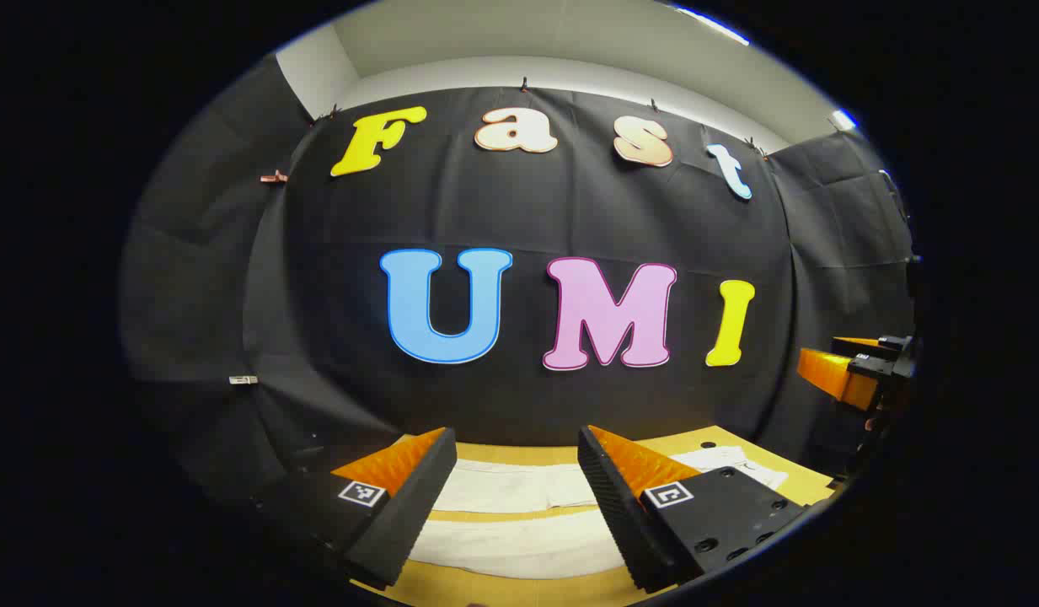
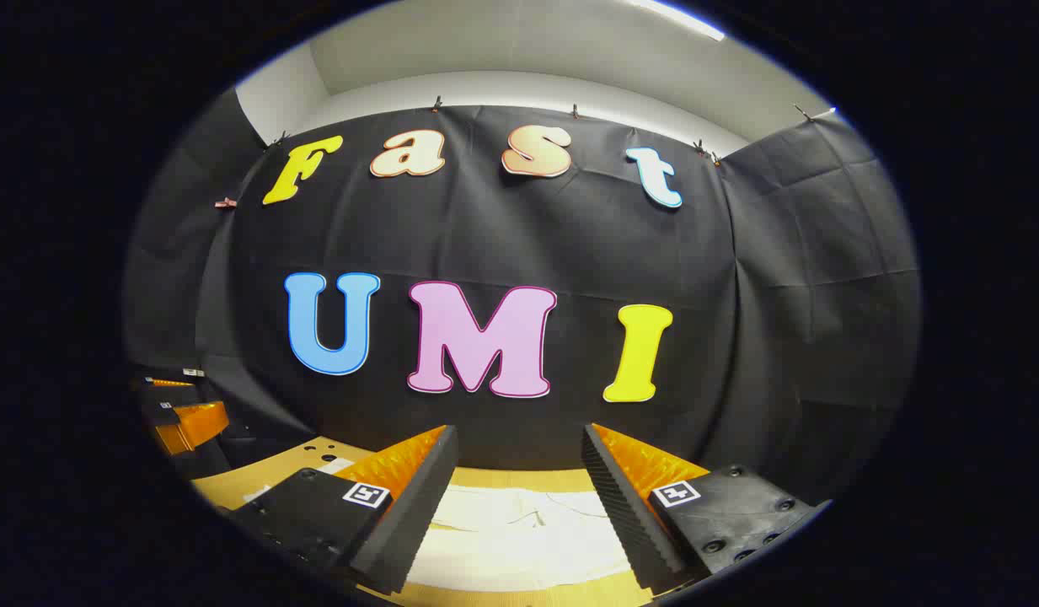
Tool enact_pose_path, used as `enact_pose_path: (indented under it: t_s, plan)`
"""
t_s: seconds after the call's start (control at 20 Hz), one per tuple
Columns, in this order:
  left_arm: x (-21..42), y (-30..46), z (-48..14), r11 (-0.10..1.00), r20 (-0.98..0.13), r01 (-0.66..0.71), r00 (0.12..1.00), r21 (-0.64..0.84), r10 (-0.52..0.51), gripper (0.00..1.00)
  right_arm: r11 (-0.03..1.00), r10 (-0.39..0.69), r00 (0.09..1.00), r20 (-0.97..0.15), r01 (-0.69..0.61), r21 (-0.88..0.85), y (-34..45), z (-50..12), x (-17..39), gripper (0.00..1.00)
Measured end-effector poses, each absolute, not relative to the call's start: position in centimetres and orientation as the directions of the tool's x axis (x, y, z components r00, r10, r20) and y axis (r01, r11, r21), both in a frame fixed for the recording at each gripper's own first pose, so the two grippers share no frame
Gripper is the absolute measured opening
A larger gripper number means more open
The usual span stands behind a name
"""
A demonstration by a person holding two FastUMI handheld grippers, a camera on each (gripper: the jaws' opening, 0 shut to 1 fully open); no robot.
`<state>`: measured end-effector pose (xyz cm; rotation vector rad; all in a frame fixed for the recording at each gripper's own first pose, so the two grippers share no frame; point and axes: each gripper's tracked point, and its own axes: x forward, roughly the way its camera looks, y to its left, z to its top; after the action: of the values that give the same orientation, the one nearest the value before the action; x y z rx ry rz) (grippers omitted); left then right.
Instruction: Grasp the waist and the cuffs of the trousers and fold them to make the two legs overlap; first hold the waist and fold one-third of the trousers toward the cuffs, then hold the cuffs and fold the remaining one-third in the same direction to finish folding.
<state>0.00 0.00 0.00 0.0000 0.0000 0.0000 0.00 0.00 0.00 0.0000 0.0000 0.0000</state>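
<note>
Left gripper [image 1: 516, 497]: fingers spread apart, holding nothing, hovering above table [image 1: 519, 590]. White trousers [image 1: 519, 523] lie flat below, at 6 o'clock from fingertips, two legs as separate bands running 9-to-3 across left gripper view.

Right gripper [image 2: 515, 497]: fingers likewise parted, empty, above trousers [image 2: 519, 531]; seam junction visible there, likely crotch or waist end.

Judgement: each gripper near own end, both must drop straight down.

Trousers [image 1: 519, 514]: pale soft cloth, matt, lightly creased. Table [image 1: 519, 586]: smooth matt wood-look board. Fingers [image 2: 405, 506]: ribbed faces.
</note>
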Motion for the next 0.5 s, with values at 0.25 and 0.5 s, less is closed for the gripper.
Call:
enact_pose_path:
  t_s: [0.25, 0.5]
  plan:
    - [1.6, -1.3, -0.9, 1.0, -0.009, 0.012, 1.0, 0.021, -0.012, 0.96, 0.999, 0.016, 1.0, -0.018, -0.016, -0.029, -0.8, -1.6, 0.6, 0.97]
    - [2.5, -2.1, -1.7, 1.0, -0.026, 0.015, 1.0, 0.021, -0.015, 0.96, 0.999, 0.03, 0.998, -0.051, -0.032, -0.031, -1.5, -3.1, 1.0, 0.97]
